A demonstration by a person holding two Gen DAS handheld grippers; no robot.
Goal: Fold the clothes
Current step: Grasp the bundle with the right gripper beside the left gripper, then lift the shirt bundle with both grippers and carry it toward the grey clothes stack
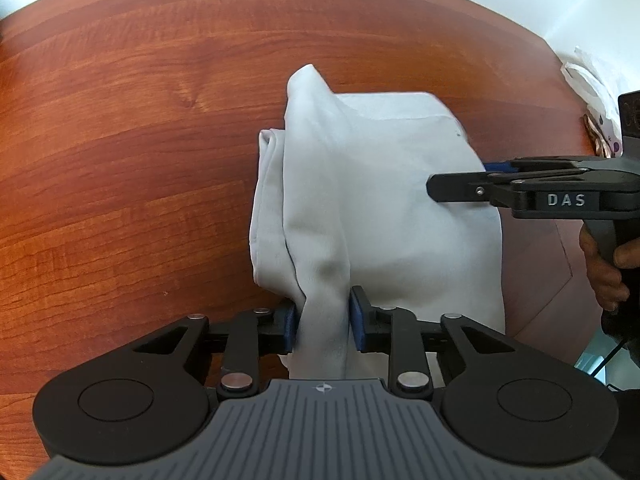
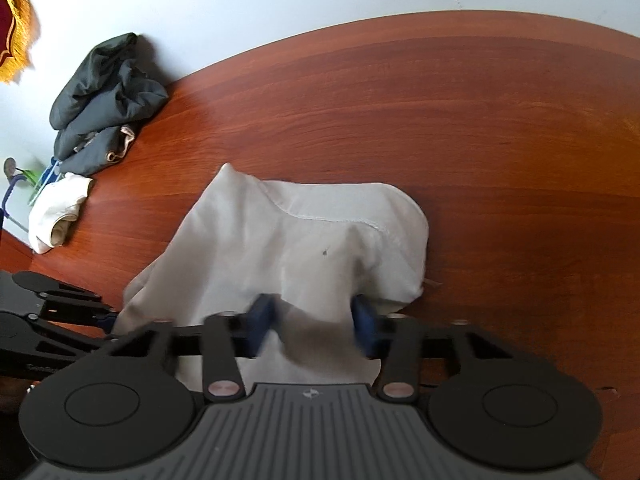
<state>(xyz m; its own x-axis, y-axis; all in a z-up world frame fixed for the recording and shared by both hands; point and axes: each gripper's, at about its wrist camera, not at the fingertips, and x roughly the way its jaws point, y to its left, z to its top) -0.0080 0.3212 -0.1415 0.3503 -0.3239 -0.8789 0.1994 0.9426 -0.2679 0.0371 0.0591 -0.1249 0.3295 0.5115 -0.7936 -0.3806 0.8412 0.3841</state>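
Note:
A pale grey-white garment (image 1: pixel 384 200) lies partly folded on the reddish wooden table (image 1: pixel 120 120). My left gripper (image 1: pixel 322 320) is at its near edge, with the blue pads pressed on a raised fold of the cloth. My right gripper (image 1: pixel 456 184) comes in from the right, over the garment's right side, held by a person's hand (image 1: pixel 604 268). In the right wrist view the garment (image 2: pixel 280 240) bunches up between the right gripper's (image 2: pixel 314 322) blurred blue pads, which grip it. The left gripper (image 2: pixel 108 322) shows at the garment's left edge.
A crumpled dark grey-green garment (image 2: pixel 104 100) and a cream one (image 2: pixel 60 216) lie at the table's far left by the white wall. A white plastic bag (image 1: pixel 592 84) sits off the right edge. Bare wood (image 2: pixel 500 140) stretches beyond the garment.

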